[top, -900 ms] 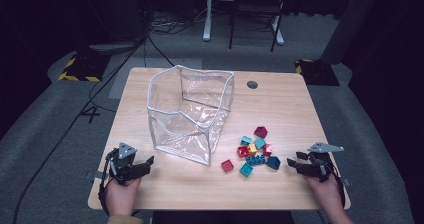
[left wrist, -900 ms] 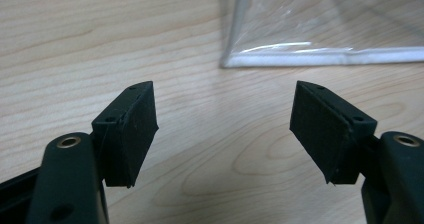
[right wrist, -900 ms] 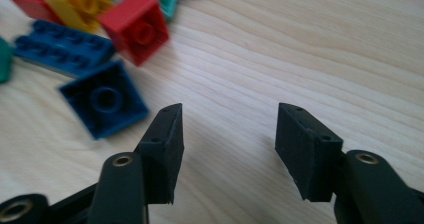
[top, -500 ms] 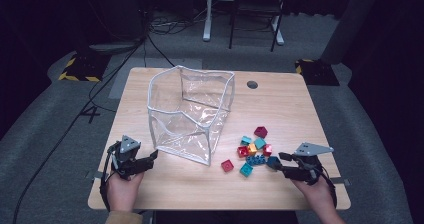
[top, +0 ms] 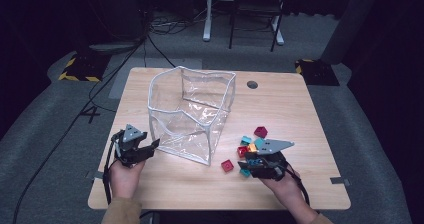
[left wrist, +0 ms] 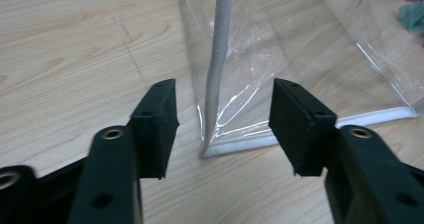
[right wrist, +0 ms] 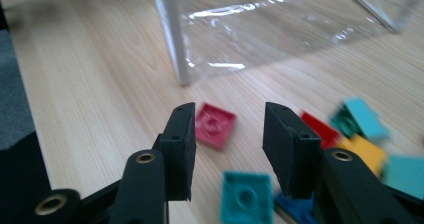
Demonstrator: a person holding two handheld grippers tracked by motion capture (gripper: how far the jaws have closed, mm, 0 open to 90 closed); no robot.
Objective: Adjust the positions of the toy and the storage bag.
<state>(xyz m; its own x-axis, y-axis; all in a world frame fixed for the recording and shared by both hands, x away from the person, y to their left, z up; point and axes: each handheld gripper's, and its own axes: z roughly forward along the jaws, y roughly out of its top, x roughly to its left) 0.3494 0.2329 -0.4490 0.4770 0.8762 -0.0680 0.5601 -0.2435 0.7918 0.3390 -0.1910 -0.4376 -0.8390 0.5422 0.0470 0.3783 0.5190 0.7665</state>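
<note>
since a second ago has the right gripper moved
Yes. In the high view the right gripper has come in leftward from near the table's right edge to the bricks, jaws open.

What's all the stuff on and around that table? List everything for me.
Table: one, light wood, centre of the high view.
Clear bag: one, see-through with white edging, open, standing on the table's left half.
Bricks: a small pile, red, teal, yellow and blue, right of the bag.
Red brick: one, lying apart, near the bag's front corner.
Chair: one, dark, behind the table.
Cables: several, black, on the grey floor.
Left gripper: black, jaws open, facing the bag's corner.
Right gripper: black, jaws open, over the bricks.
</note>
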